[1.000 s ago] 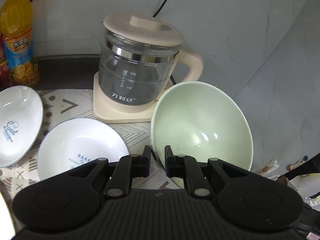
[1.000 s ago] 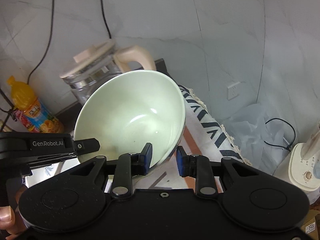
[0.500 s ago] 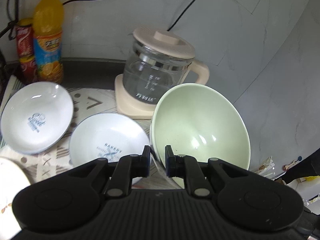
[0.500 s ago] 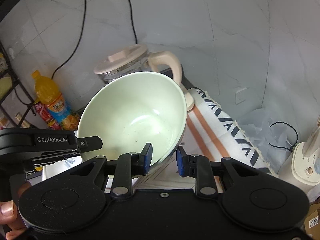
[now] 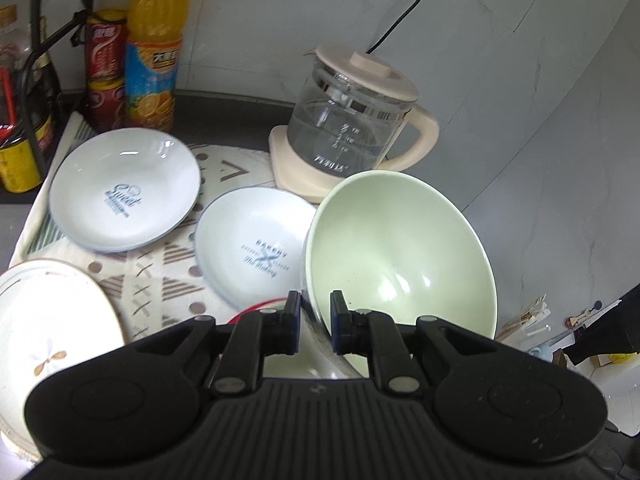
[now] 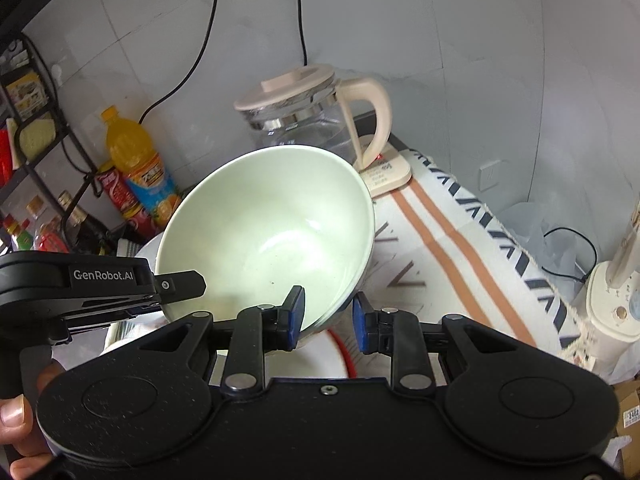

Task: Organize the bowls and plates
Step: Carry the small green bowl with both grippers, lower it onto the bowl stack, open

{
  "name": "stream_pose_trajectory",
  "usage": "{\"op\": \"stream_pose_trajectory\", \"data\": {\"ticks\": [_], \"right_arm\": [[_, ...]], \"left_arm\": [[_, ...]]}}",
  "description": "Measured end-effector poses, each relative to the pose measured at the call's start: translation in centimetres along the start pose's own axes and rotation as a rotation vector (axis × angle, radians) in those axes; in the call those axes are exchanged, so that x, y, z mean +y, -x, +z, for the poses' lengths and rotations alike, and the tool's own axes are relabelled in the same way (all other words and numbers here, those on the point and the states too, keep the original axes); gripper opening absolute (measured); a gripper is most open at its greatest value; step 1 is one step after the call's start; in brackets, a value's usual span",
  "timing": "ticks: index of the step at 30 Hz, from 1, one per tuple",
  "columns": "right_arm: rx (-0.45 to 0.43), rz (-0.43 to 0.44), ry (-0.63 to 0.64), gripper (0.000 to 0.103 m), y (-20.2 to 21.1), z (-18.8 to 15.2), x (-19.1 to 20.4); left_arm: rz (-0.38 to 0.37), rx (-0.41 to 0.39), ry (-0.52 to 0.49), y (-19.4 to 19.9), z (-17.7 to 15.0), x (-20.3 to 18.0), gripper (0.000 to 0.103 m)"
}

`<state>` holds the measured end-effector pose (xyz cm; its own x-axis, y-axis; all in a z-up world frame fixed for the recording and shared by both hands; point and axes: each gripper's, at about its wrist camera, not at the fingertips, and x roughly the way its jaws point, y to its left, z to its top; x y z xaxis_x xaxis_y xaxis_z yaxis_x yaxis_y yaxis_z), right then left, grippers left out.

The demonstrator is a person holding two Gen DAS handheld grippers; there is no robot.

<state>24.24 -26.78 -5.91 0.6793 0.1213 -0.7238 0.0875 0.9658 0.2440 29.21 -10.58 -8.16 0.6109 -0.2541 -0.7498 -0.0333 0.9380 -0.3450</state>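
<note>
A pale green bowl (image 5: 400,256) is held up, tilted, above the table. My left gripper (image 5: 315,320) is shut on its near rim. My right gripper (image 6: 328,318) straddles the opposite rim of the green bowl (image 6: 272,232), jaws slightly apart, the outer pad off the wall. Two white plates with blue print (image 5: 124,188) (image 5: 256,248) lie on the patterned cloth (image 5: 168,276). A white plate with a brown motif (image 5: 52,340) lies at the front left. A red-rimmed white dish (image 6: 332,356) sits beneath the bowl.
A glass kettle with cream lid and base (image 5: 352,132) stands at the back by the wall. An orange juice bottle (image 5: 154,48), red cans (image 5: 104,68) and dark bottles (image 5: 24,136) stand at the back left. A wire rack (image 6: 36,152) is left.
Both grippers have pulled back and up with the green bowl. More of the table shows, with both printed plates and the front-left plate in view. The right gripper's jaws have widened a little.
</note>
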Motion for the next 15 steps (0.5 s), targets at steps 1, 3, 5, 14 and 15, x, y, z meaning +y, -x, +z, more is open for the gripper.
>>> {"op": "stream_pose_trajectory", "data": {"ticks": [1,3,5,14,15], "right_arm": [[0.003,0.0,0.001,0.026,0.1,-0.3,0.2],[0.008,-0.001,0.003,0.026,0.4,-0.9,0.6],[0.013,-0.003,0.004,0.026,0.7,-1.4,0.9],[0.059,-0.021,0.005,0.026,0.9,-4.0,1.8],[0.062,-0.025,0.011,0.026,1.0,-4.2,1.9]], "left_arm": [[0.002,0.004,0.0,0.2,-0.2,0.2,0.012],[0.006,0.014,0.005,0.4,-0.7,0.6,0.013],[0.01,0.026,0.009,0.6,-1.2,0.9,0.013],[0.028,0.084,0.018,0.4,-3.4,2.4,0.013],[0.028,0.091,0.021,0.3,-3.5,2.6,0.013]]}}
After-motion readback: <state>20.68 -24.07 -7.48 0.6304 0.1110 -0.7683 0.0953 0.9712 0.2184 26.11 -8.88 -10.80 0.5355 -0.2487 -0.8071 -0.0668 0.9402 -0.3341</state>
